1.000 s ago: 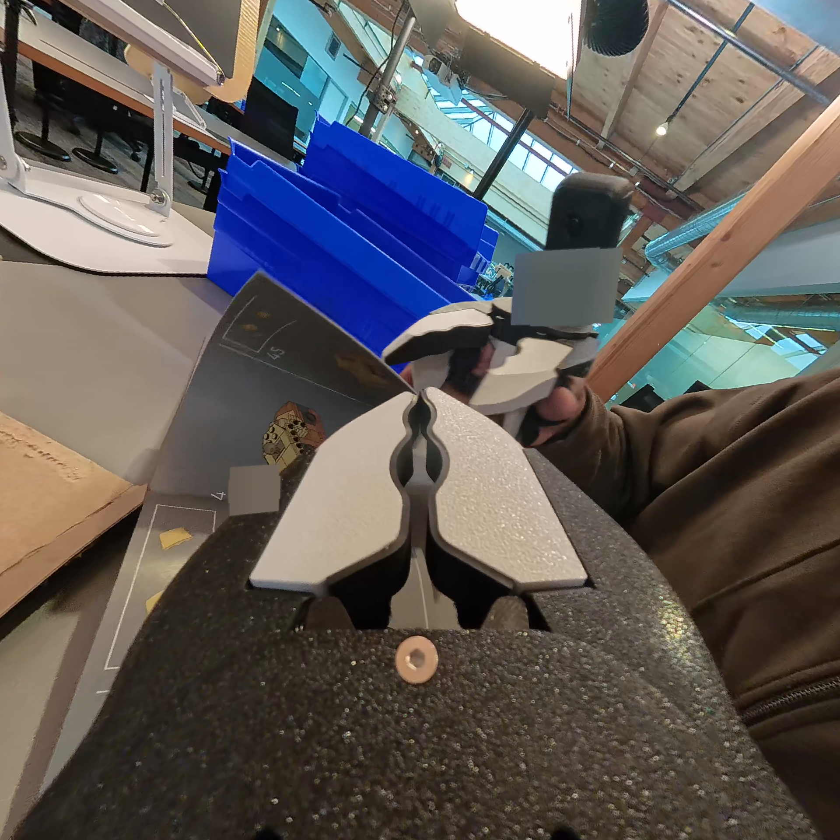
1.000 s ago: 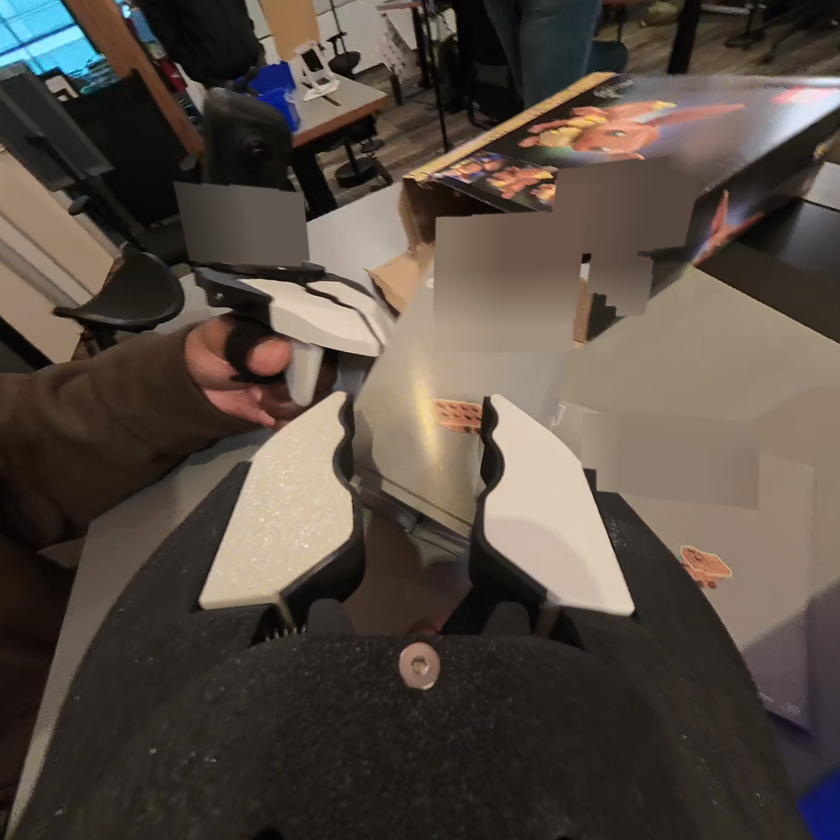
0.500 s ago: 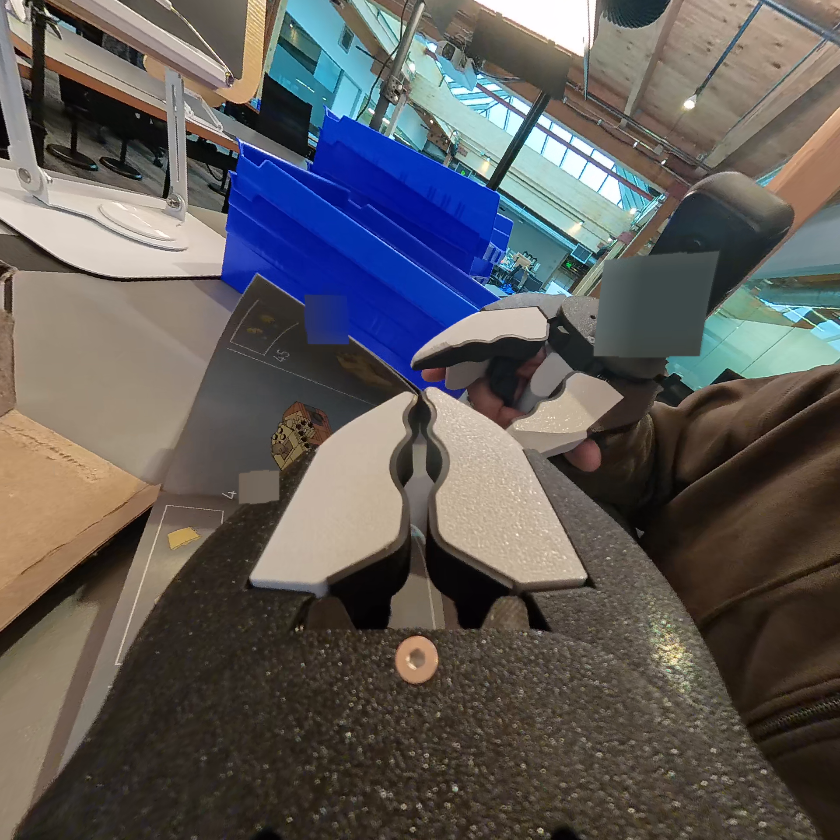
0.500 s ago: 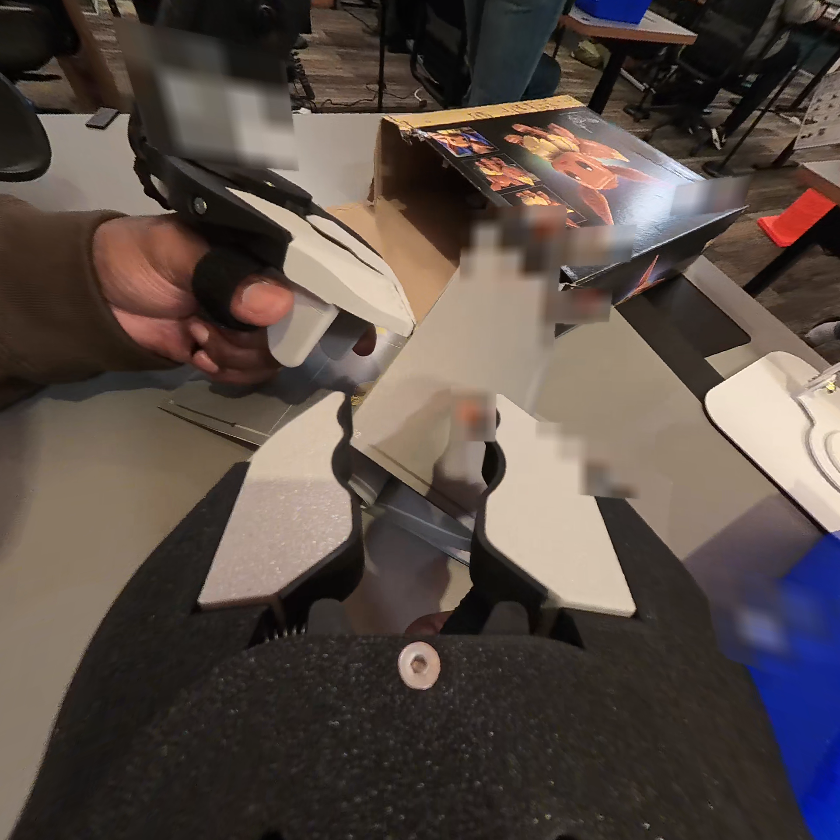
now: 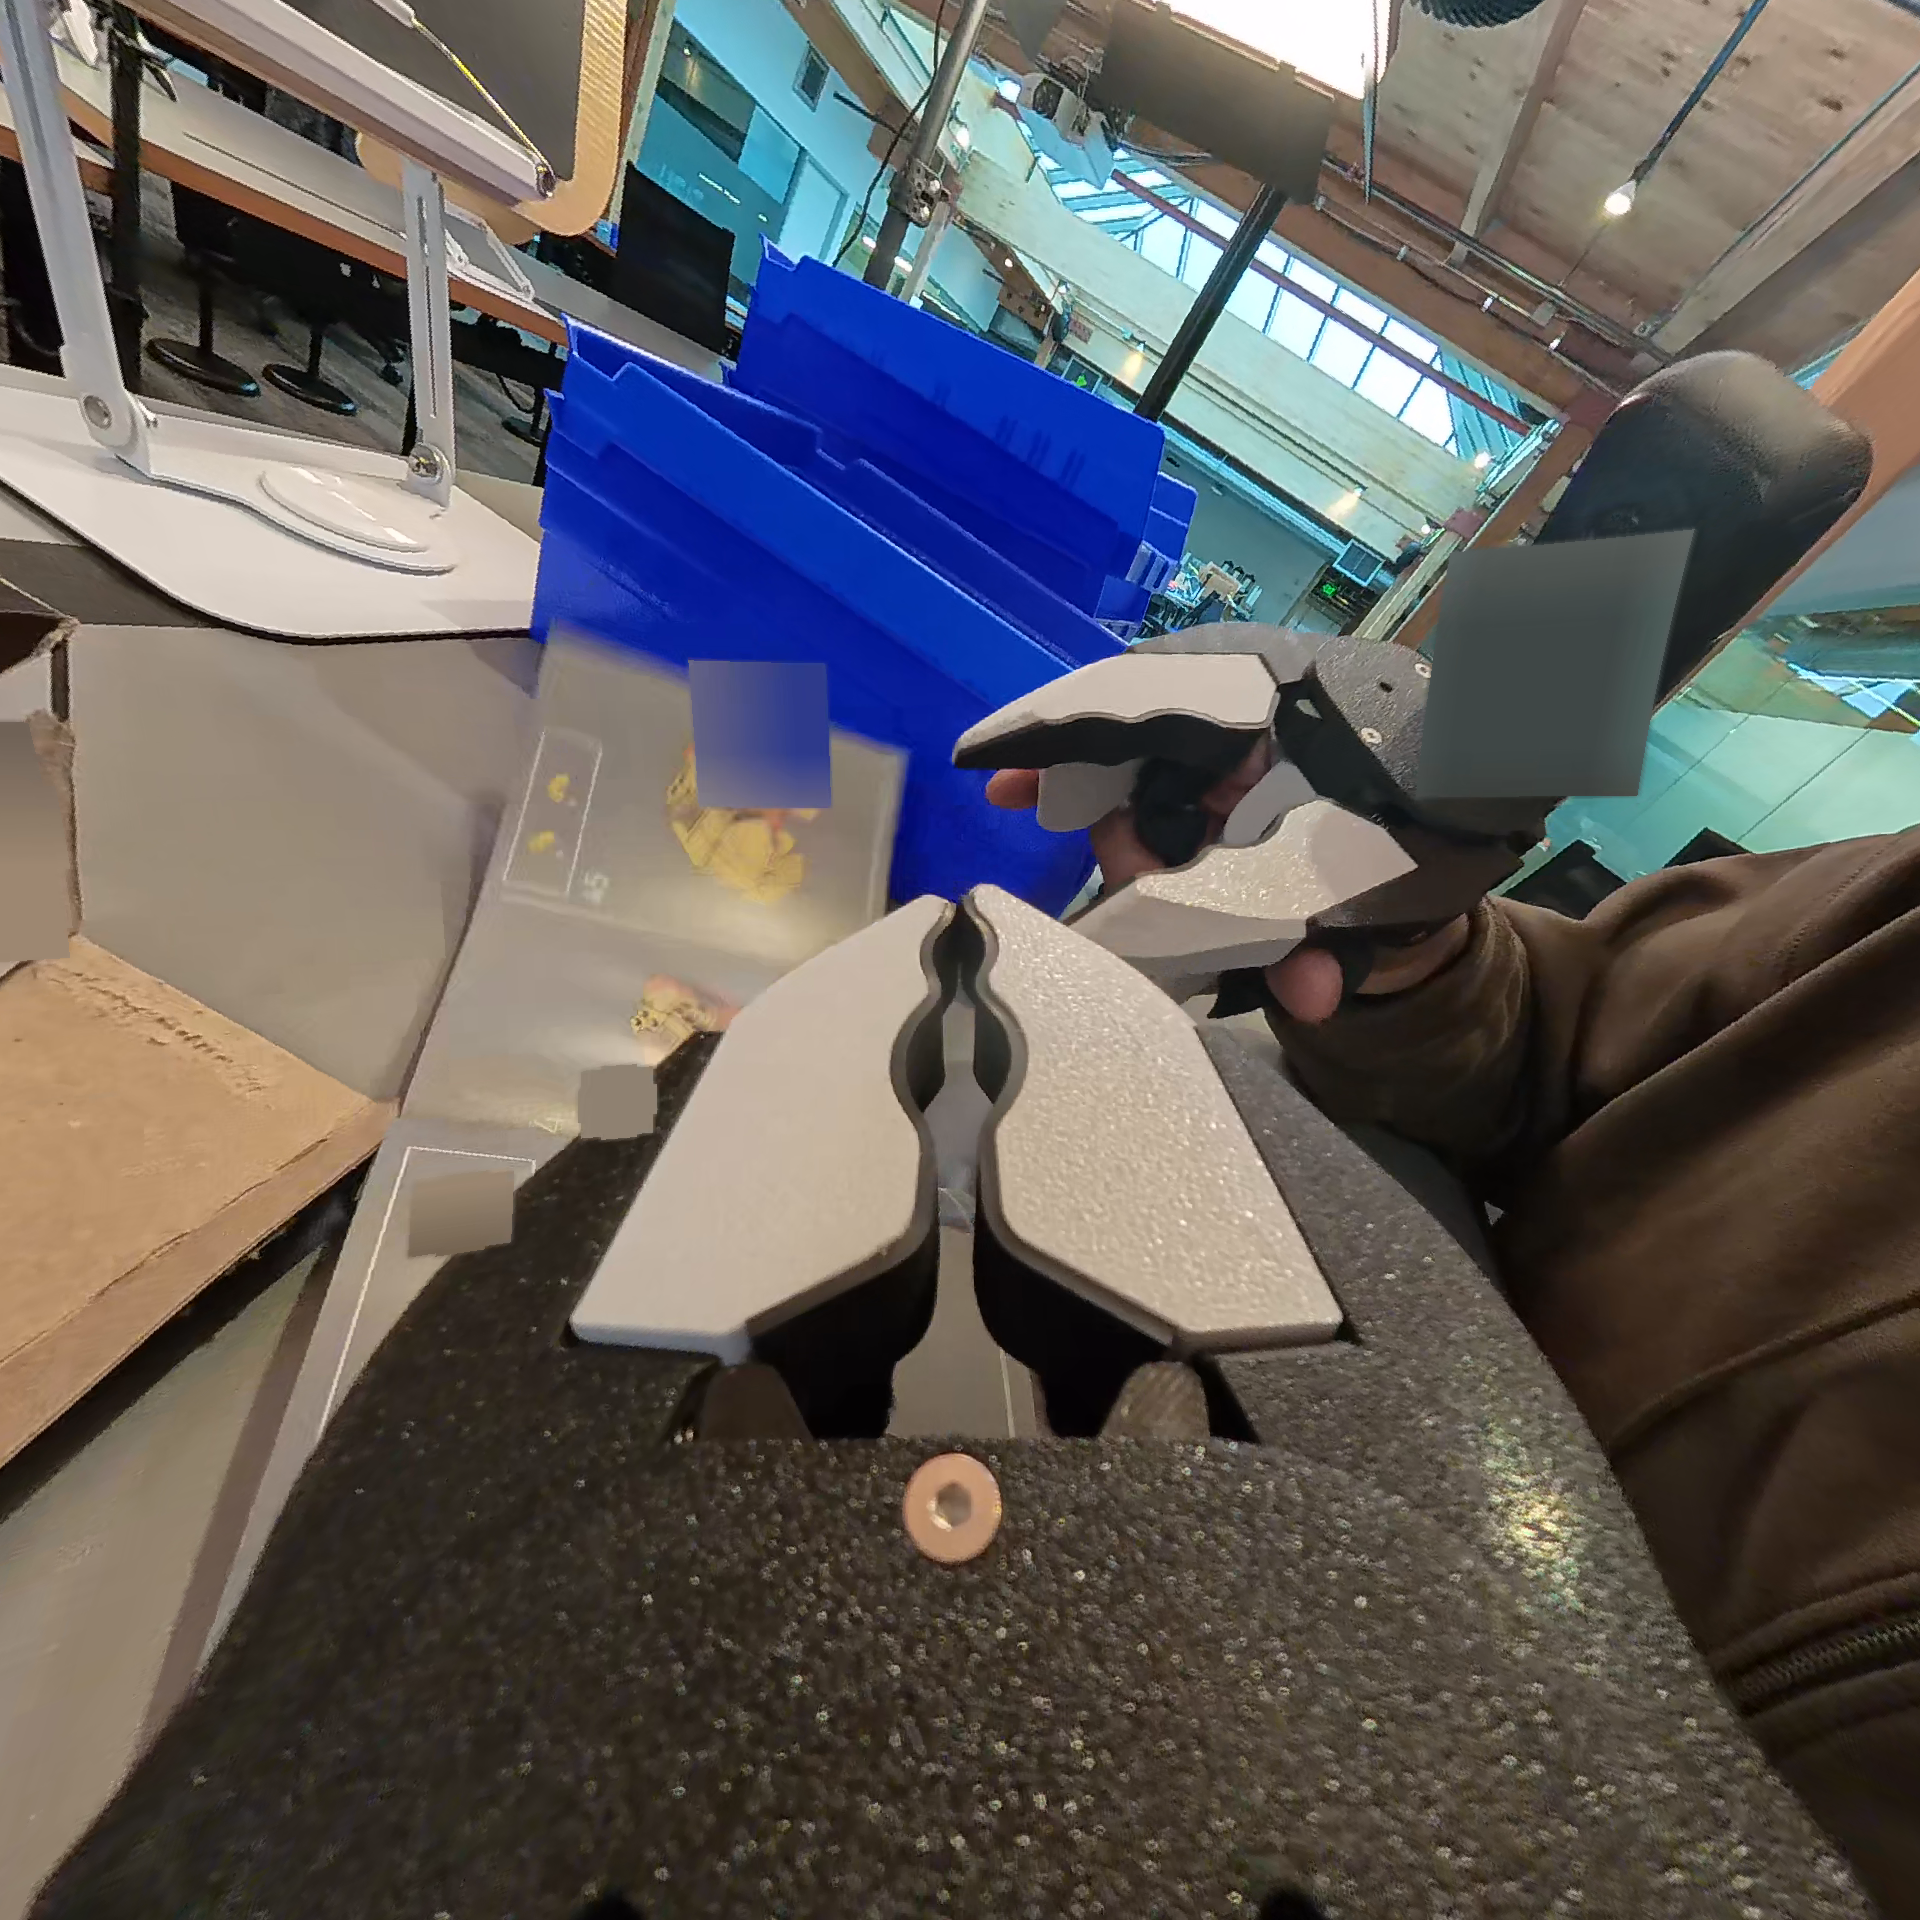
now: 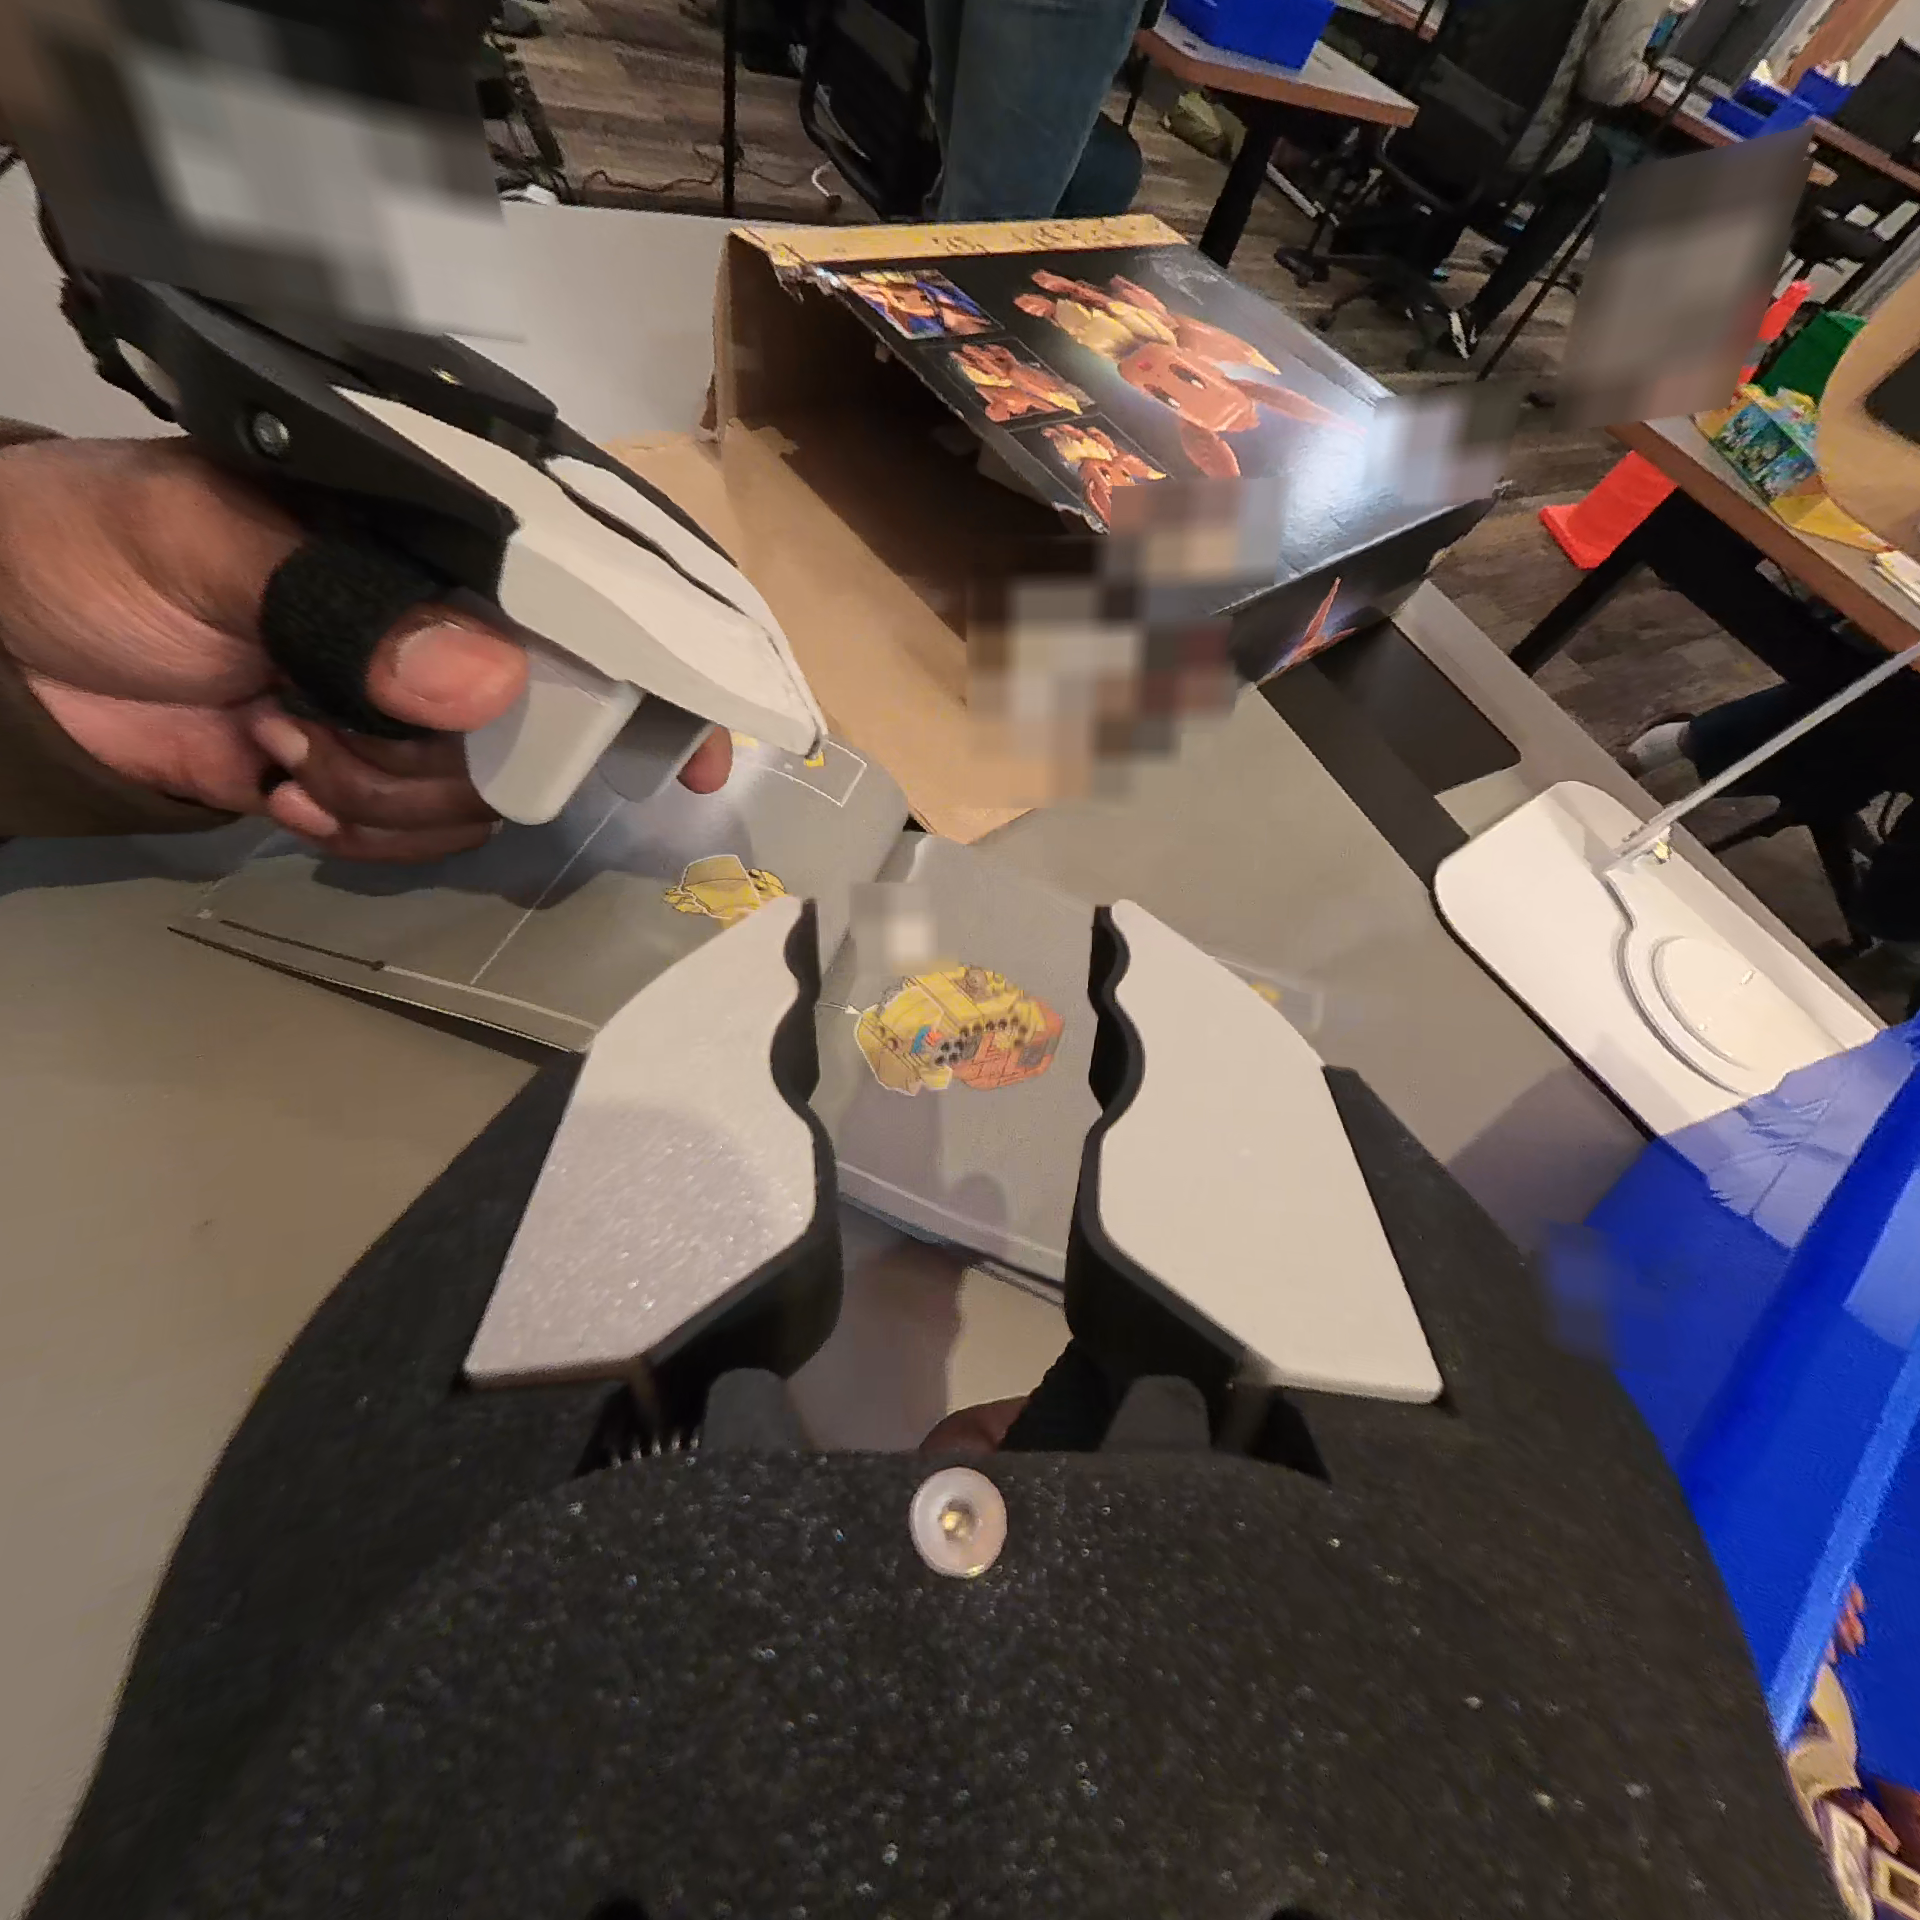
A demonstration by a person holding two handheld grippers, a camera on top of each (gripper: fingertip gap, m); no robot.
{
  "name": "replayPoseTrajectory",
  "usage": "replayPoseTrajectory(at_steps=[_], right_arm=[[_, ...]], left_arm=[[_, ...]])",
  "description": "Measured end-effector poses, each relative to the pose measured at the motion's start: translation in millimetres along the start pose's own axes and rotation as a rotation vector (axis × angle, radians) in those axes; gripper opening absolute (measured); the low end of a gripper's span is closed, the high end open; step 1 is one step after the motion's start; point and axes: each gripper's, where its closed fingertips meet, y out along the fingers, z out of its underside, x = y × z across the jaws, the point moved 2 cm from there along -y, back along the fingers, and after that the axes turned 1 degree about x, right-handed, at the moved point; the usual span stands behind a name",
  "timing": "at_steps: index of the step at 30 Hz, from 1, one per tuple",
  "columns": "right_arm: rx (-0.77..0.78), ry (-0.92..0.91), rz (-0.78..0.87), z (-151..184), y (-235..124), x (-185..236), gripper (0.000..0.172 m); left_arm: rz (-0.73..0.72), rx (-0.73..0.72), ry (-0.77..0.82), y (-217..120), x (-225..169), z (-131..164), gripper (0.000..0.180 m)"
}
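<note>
While L gripper [image 5: 958, 914] sits closed near booklet [image 6: 935, 1143] edge – R gripper [image 6: 951, 925] apart, over page.

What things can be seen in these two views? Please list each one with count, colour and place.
instruction booklet: one, grey pages with yellow model drawings, open on the table under both tongs
cardboard box: one, dark printed outside, brown inside, open, behind the booklet
blue bins: a stack, blue, beyond the booklet
lamp base: one, white, on the table beside the bins
table: one, grey
left tongs: one, grey fingers shut, tips down on the booklet page
right tongs: one, grey fingers open, above the booklet
hands: two, each gripping one tongs, brown sleeves
</note>
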Motion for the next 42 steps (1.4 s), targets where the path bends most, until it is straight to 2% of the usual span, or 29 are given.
replayPoseTrajectory(at_steps=[8,12,15,22,27,33,38,42], right_arm=[[0.101,0.051,0.045,30.7,3.3,-14.3,0.051],[0.204,-0.042,0.068,61.2,2.1,-14.2,0.053],[0.216,-0.026,0.048,75.2,-4.7,-10.0,0.053],[0.183,-0.042,0.020,92.4,-32.7,6.4,0.048],[0.169,-0.050,0.009,102.3,-47.8,14.0,0.046],[0.169,-0.023,-0.034,121.5,-61.4,19.2,0.045],[0.117,0.018,-0.044,122.1,-72.8,15.5,0.040],[0.097,0.022,-0.050,121.6,-75.8,15.8,0.039]], left_arm=[[-0.035,0.067,0.026,3.2,2.6,9.0,0.000],[-0.103,0.141,0.116,2.0,5.1,12.8,0.000],[-0.193,0.248,0.225,2.3,6.9,20.9,0.007],[-0.356,0.570,0.391,33.9,-2.4,50.2,0.031],[-0.428,0.770,0.502,65.7,-3.3,63.8,0.036],[-0.487,0.901,0.508,90.9,18.0,80.3,0.036],[-0.563,0.948,0.537,92.7,30.2,85.9,0.033],[-0.560,0.949,0.520,93.3,30.5,86.3,0.032]])
